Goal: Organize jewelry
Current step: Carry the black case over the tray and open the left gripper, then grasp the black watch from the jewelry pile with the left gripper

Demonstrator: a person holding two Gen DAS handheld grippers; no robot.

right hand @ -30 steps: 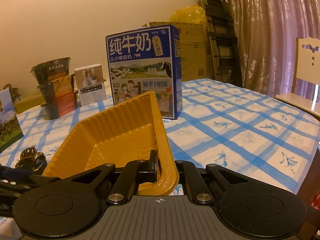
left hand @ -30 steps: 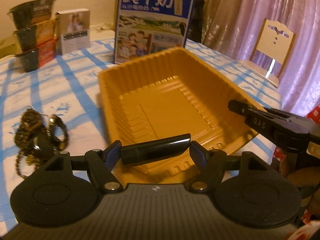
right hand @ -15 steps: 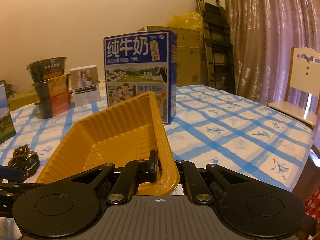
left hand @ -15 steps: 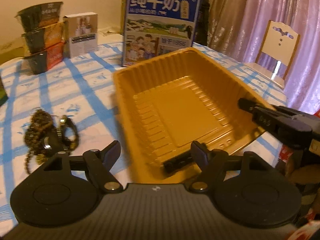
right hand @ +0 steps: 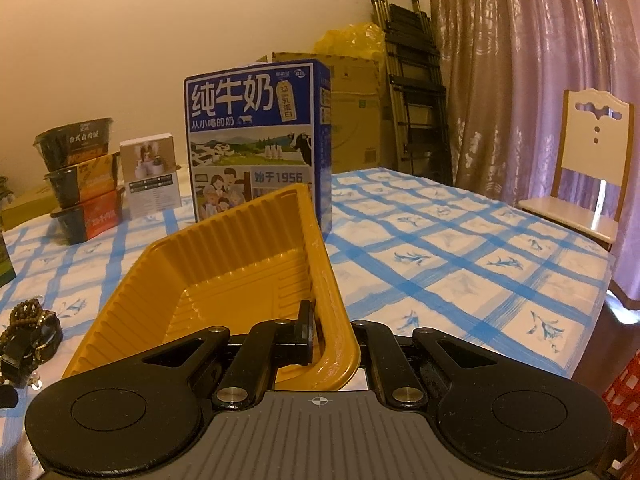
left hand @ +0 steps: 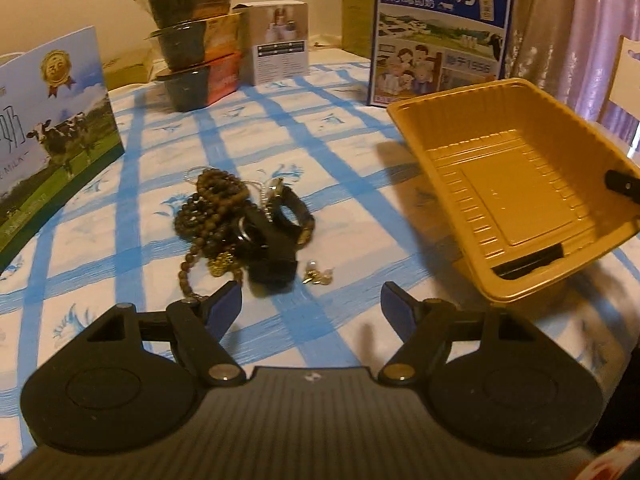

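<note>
A yellow plastic tray [left hand: 472, 120] sits tilted at the right of the left wrist view, with a black stick-shaped item [left hand: 528, 261] lying in its near corner. My right gripper [right hand: 332, 332] is shut on the tray's rim [right hand: 320, 256] and holds that side up. A pile of jewelry [left hand: 236, 220] with brown bead strings, a black band and small gold pieces [left hand: 318, 274] lies on the blue-checked cloth. My left gripper [left hand: 312, 304] is open and empty just in front of the pile.
A blue milk carton [left hand: 440, 32] stands behind the tray. Stacked black food bowls [left hand: 192, 40] and a small white box [left hand: 280, 48] stand at the back. A cow-print milk box [left hand: 48, 132] stands at the left. A chair [right hand: 592, 176] is beyond the table's right edge.
My left gripper opened and dropped the black stick item into the tray, then swung left toward the jewelry pile. My right gripper kept its hold on the tray rim.
</note>
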